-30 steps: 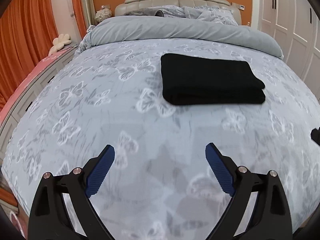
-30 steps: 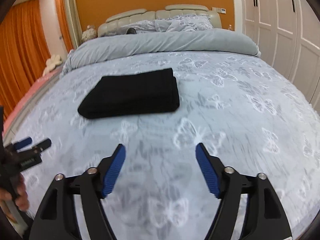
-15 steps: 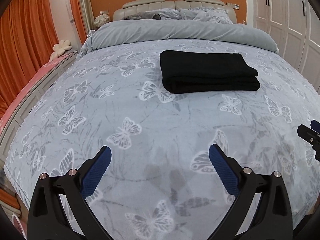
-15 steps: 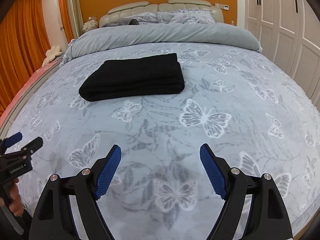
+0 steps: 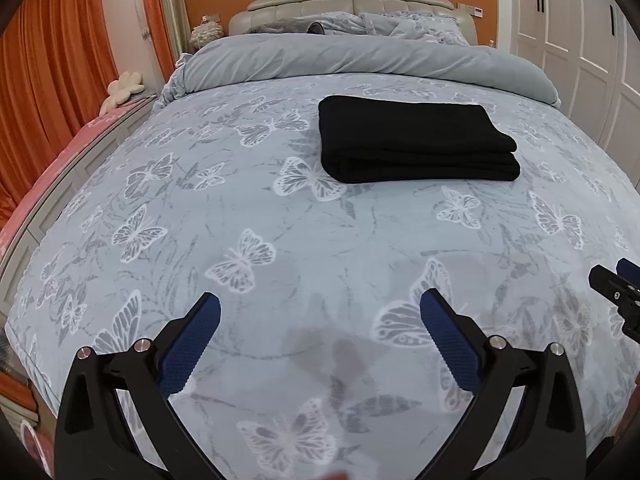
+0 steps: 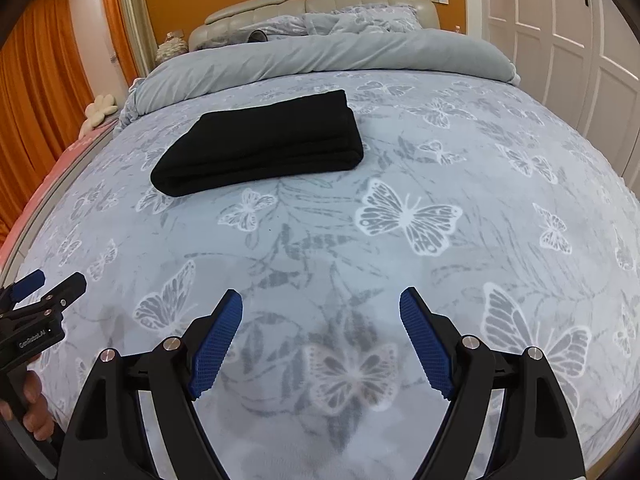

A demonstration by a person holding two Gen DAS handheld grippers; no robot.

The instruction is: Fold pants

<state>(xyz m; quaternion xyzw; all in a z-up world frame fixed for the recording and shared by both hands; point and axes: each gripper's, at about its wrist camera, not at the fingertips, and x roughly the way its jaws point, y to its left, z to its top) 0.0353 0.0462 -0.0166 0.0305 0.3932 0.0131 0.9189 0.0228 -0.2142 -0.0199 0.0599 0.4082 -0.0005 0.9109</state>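
The black pants point(image 5: 416, 144) lie folded into a thick flat rectangle on the butterfly-print bed cover point(image 5: 280, 220), and nothing touches them. My left gripper point(image 5: 320, 300) hovers over the cover well short of the pants. It is open, with only fabric showing between its blue pads. The right wrist view shows the pants point(image 6: 260, 148) up and to the left. My right gripper point(image 6: 321, 296) is also open and holds nothing, low over the near part of the bed. Each gripper shows at the edge of the other's view: right gripper point(image 5: 616, 296), left gripper point(image 6: 44, 292).
A rolled grey duvet point(image 5: 360, 56) and pillows lie by the headboard. White wardrobe doors point(image 5: 580, 40) stand on the right. Orange curtains point(image 5: 48, 80) and a white plush flower point(image 5: 124, 84) are on the left. A hand point(image 6: 32, 404) holds the left gripper's handle.
Both views have drawn back a little, so the pants sit slightly farther and higher in frame. The left jaws have spread a bit wider. The pants have not moved.
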